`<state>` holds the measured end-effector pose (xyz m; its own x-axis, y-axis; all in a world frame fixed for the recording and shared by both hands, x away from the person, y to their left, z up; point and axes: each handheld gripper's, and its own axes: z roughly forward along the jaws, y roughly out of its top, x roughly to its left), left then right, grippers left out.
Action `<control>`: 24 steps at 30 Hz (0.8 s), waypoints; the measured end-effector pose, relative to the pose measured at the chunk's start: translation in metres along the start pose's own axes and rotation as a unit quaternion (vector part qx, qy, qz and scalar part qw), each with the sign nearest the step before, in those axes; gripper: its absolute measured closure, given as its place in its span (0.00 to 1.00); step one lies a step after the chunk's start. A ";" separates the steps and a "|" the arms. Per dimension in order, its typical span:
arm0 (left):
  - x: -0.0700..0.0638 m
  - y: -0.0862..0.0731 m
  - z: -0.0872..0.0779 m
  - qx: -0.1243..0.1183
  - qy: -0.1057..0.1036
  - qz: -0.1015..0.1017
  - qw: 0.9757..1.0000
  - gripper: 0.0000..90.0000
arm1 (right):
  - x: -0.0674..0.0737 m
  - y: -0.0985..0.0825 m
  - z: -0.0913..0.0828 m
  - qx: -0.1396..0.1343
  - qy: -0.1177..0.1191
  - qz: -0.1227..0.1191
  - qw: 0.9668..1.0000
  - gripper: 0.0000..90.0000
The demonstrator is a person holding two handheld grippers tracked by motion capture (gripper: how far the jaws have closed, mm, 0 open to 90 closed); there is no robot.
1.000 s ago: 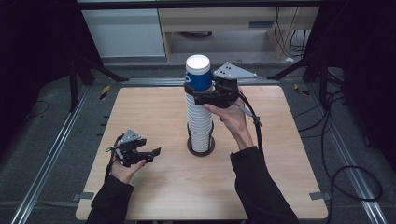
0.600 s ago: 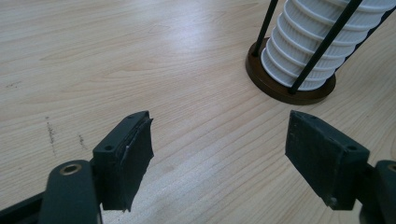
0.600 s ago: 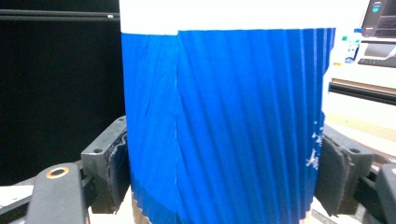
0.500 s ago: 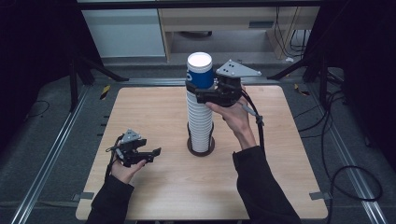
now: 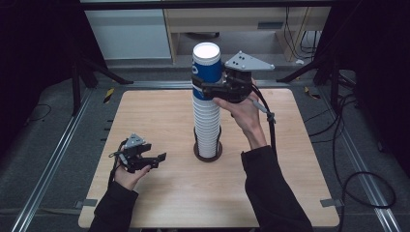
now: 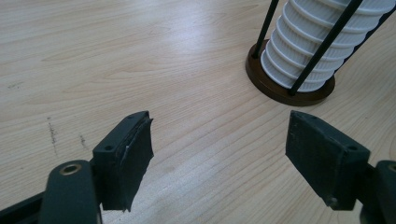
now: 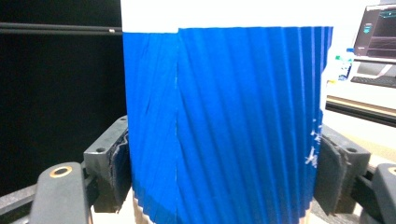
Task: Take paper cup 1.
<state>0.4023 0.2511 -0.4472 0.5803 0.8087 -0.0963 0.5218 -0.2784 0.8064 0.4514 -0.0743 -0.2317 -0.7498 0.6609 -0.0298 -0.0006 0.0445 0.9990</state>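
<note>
- Left hand-held gripper (image 5: 155, 158): lying low over the surface (image 5: 159, 116) at its near left, jaws apart with nothing between them, well apart from the stack.
- Surface: pale wood; bare grain under the left jaws in the left gripper view.
- Base (image 6: 266, 86): round, dark brown, mid-surface, with thin black rods (image 6: 266, 27) rising beside the cups.
- Stack (image 5: 207, 125): white ribbed cups, upright on the base.
- Blue cup (image 5: 207, 65): at the stack's top, white rim upward.
- Right hand-held gripper (image 5: 205, 87): clenched on the blue cup's lower part, one pad on each side; jaws have just been closing on it.
</note>
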 end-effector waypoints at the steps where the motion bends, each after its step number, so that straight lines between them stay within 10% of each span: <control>1: 0.000 0.000 0.000 0.000 0.000 0.001 1.000 0.25 | 0.000 0.001 0.000 -0.003 0.000 0.001 1.000 0.24; 24: 0.001 0.000 -0.002 -0.002 0.000 0.000 1.000 0.25 | -0.007 0.028 -0.033 -0.046 -0.016 -0.011 0.999 0.24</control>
<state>0.4022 0.2526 -0.4460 0.5805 0.8087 -0.0953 0.5189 -0.2772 0.8087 0.4345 -0.1025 -0.2021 -0.7280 0.6837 -0.0507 -0.0787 -0.0099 0.9968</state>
